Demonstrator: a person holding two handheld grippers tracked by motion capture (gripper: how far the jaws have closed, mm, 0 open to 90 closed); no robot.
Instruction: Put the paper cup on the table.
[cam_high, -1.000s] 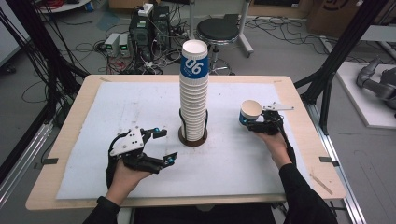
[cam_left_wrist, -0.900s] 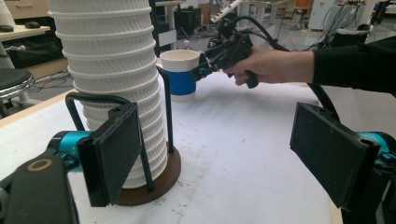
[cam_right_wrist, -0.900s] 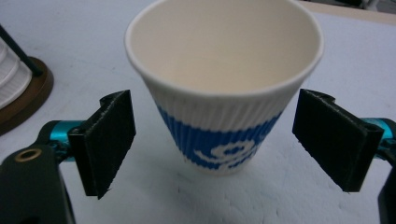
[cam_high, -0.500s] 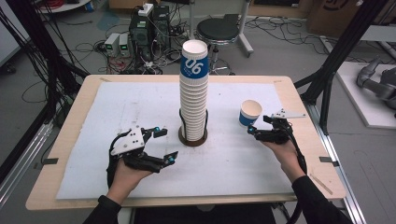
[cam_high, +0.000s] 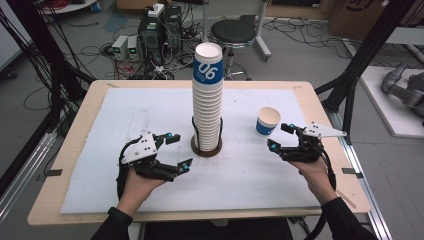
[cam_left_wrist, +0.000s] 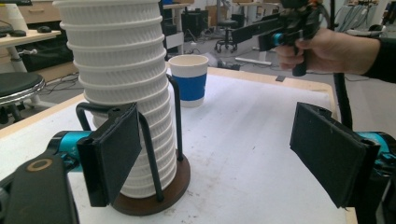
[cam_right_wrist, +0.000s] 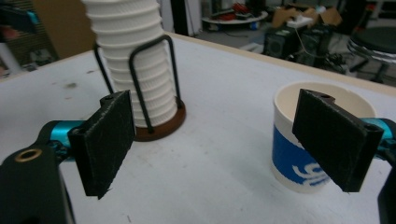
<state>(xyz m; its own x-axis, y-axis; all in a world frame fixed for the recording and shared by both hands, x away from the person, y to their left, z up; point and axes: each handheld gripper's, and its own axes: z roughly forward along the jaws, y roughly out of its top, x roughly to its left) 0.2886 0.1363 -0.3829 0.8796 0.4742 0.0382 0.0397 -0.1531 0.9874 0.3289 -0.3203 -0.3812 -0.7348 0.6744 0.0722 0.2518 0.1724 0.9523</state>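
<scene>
While one loose cup stands at three o'clock from one cup stack, both grippers, left and right, gape empty over bare table.

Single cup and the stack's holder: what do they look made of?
Single cup: likely paper, matte cream inside, printed blue band. Stacked cups: ribbed white paper sleeves, apparently. Holder base: brown disc, perhaps wood; its uprights look like thin black metal wire.

cup stack: 1 | loose cup: 1 | holder: 1 | grippers: 2
</scene>
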